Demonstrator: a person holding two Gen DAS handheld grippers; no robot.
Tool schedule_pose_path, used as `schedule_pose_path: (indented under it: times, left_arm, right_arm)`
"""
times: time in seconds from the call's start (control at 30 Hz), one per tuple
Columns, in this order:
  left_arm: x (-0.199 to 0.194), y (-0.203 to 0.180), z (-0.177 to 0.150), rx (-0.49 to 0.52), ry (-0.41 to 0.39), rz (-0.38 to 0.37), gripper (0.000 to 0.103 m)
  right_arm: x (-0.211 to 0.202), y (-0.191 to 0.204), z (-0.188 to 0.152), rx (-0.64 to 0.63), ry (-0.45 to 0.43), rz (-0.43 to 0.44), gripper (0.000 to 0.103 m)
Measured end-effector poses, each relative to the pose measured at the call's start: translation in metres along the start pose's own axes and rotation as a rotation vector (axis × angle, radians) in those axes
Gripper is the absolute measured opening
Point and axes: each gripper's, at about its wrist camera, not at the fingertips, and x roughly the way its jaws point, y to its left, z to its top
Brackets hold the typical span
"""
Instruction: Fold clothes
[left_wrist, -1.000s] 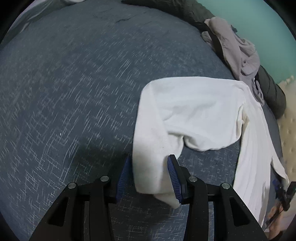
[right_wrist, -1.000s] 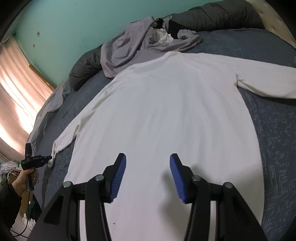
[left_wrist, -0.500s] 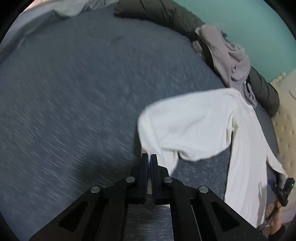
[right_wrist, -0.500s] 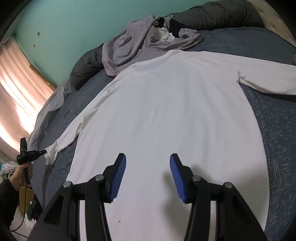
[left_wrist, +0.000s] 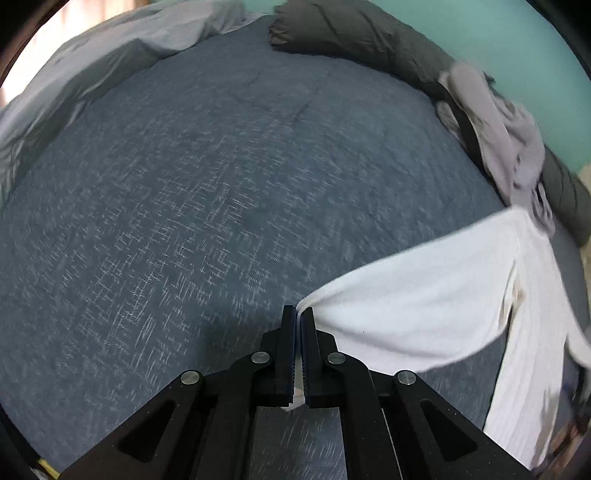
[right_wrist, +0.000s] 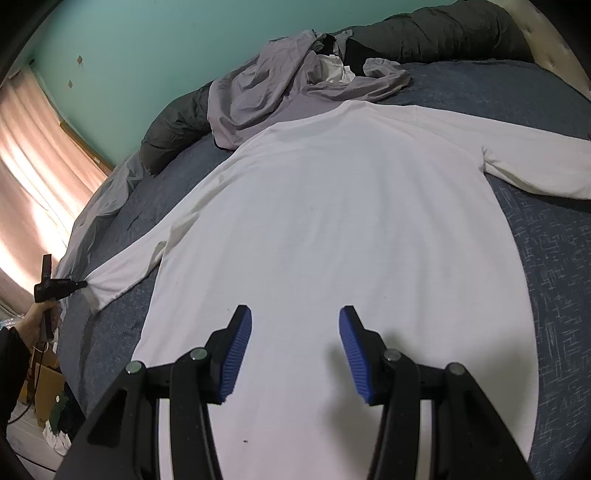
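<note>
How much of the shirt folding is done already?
Barely started. Done: the white shirt lies spread flat on the bed. In hand: the left tongs pinch one sleeve's cuff. Left: every fold; the right tongs hover open above the shirt.

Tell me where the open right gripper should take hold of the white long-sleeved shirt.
Probably the free sleeve at the white long-sleeved shirt's right: it lies flat on the blue bedspread, away from the body. Bring the right gripper down onto its cuff end, which is out of view.
</note>
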Motion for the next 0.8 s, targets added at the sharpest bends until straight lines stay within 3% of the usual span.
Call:
schedule_pose_path:
  times: [0.03, 0.1, 0.17, 0.3, 0.5, 0.63, 0.7, 0.77, 0.8]
  left_arm:
    - [0.004, 0.003, 0.001, -0.015, 0.002, -0.002, 0.005]
    - [0.009, 0.009, 0.001, -0.045, -0.002, 0.005, 0.019]
    - [0.01, 0.017, -0.003, -0.083, -0.018, 0.002, 0.045]
    - [0.007, 0.039, -0.017, -0.166, -0.053, -0.036, 0.047]
    - [0.025, 0.043, -0.041, -0.169, -0.006, -0.095, 0.048]
    - [0.031, 0.037, -0.044, -0.156, -0.003, -0.101, 0.046]
    - [0.034, 0.035, -0.045, -0.149, -0.002, -0.104, 0.031]
    - [0.037, 0.032, -0.047, -0.142, -0.001, -0.107, 0.006]
    - [0.038, 0.03, -0.048, -0.139, -0.001, -0.109, 0.003]
  right_arm:
    - [0.0, 0.0, 0.0, -0.001, -0.001, -0.003, 0.05]
    - [-0.002, 0.001, 0.0, -0.001, -0.004, -0.003, 0.05]
    - [-0.003, 0.002, 0.0, -0.003, -0.009, -0.001, 0.05]
    - [-0.001, 0.008, 0.001, -0.016, -0.007, 0.01, 0.05]
    - [0.001, 0.017, -0.002, -0.019, -0.005, 0.025, 0.05]
    - [0.0, 0.019, -0.005, -0.026, 0.001, 0.017, 0.05]
    - [0.001, 0.018, -0.006, -0.028, 0.007, 0.008, 0.05]
    - [0.001, 0.016, -0.006, -0.02, 0.006, 0.004, 0.05]
    - [0.001, 0.015, -0.005, -0.016, 0.005, 0.002, 0.05]
